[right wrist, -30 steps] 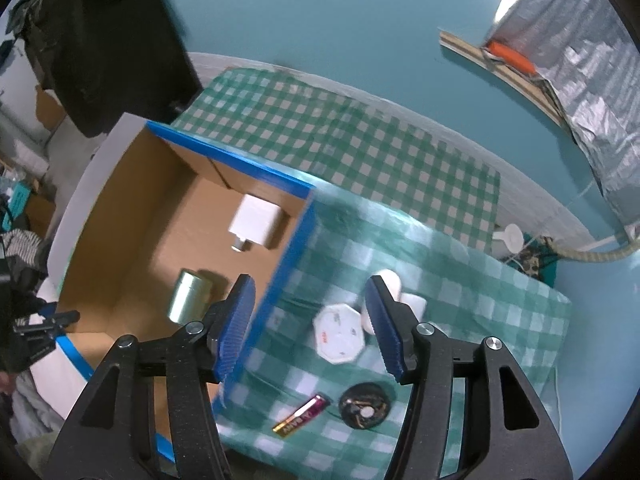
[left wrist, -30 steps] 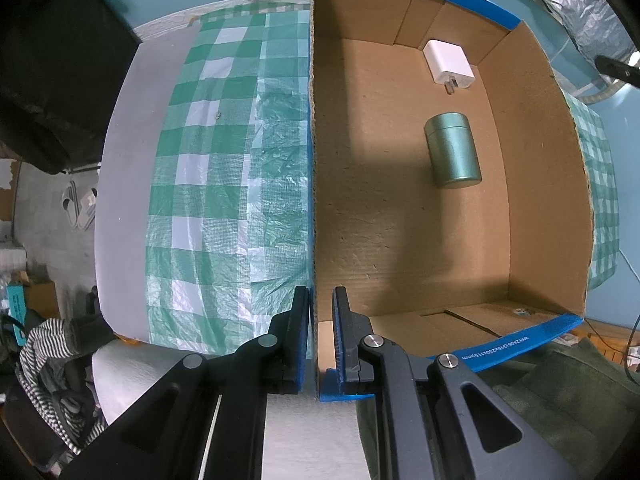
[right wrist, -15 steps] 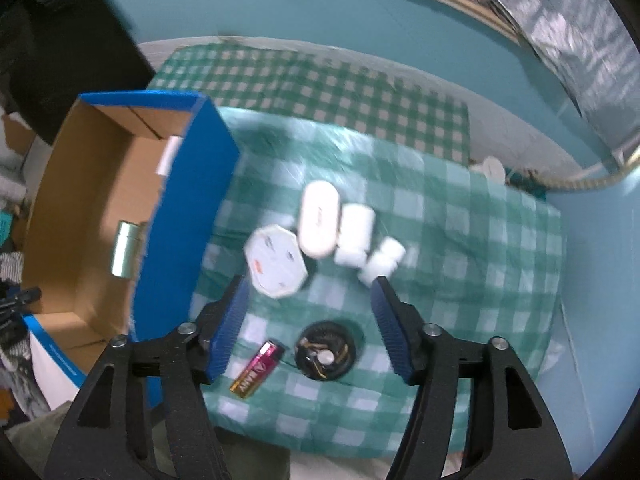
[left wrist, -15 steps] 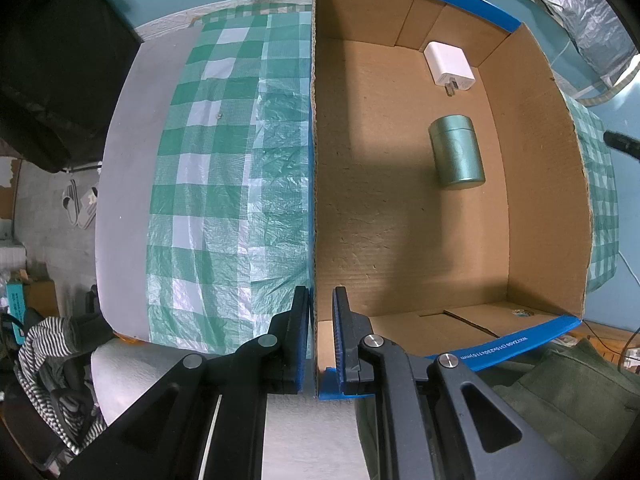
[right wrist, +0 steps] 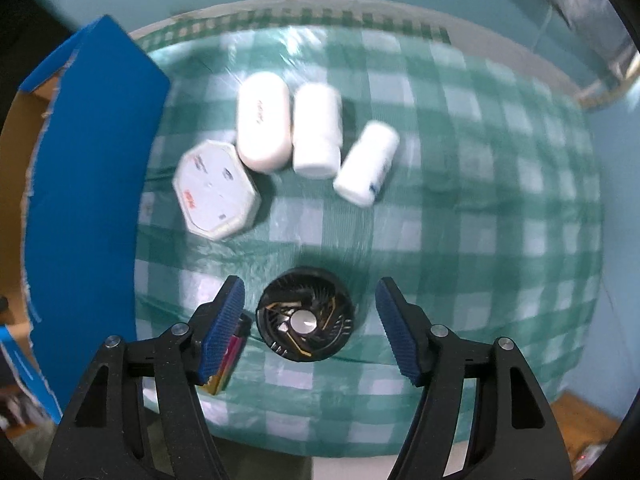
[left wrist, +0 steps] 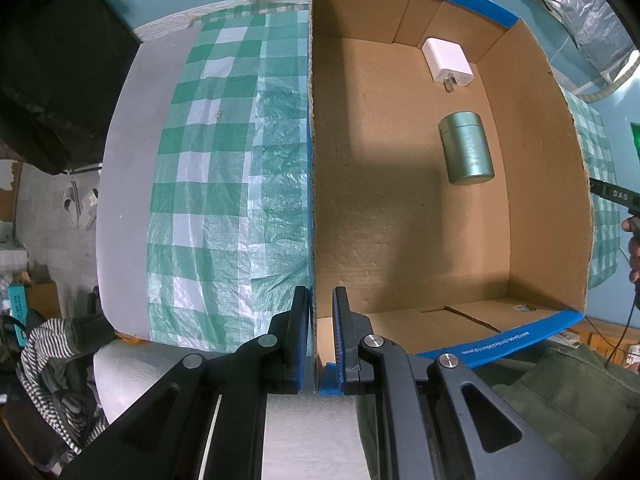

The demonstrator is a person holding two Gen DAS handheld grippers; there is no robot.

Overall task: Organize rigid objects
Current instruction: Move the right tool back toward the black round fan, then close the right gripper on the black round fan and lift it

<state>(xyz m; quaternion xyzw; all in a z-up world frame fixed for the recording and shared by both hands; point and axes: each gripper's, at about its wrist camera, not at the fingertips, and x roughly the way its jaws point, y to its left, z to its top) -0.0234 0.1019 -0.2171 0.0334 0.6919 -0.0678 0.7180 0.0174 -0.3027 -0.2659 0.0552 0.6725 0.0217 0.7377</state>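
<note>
My left gripper [left wrist: 320,320] is shut on the near end of the left wall of a cardboard box [left wrist: 400,208] with blue-taped rims. A white charger [left wrist: 448,62] and a green tin [left wrist: 466,148] lie inside the box. My right gripper [right wrist: 309,286] points down, open, over a black round fan [right wrist: 304,322]. The fan lies between the fingers, and neither pad touches it. A pink battery [right wrist: 228,360] is partly hidden behind the left finger. Farther off lie a white octagonal box [right wrist: 216,188], a white oval case [right wrist: 263,120] and two white bottles [right wrist: 317,130] [right wrist: 366,164].
The box's blue outer wall [right wrist: 92,184] stands close to the left of the loose items on the green checked cloth [right wrist: 480,200]. More of the same cloth [left wrist: 224,180] lies left of the box. A hand [left wrist: 634,248] shows at the right edge of the left wrist view.
The right gripper has come down and moved off the box to the loose items, its jaws wider, and the fan now lies between its fingers. The left gripper has stayed on the box wall.
</note>
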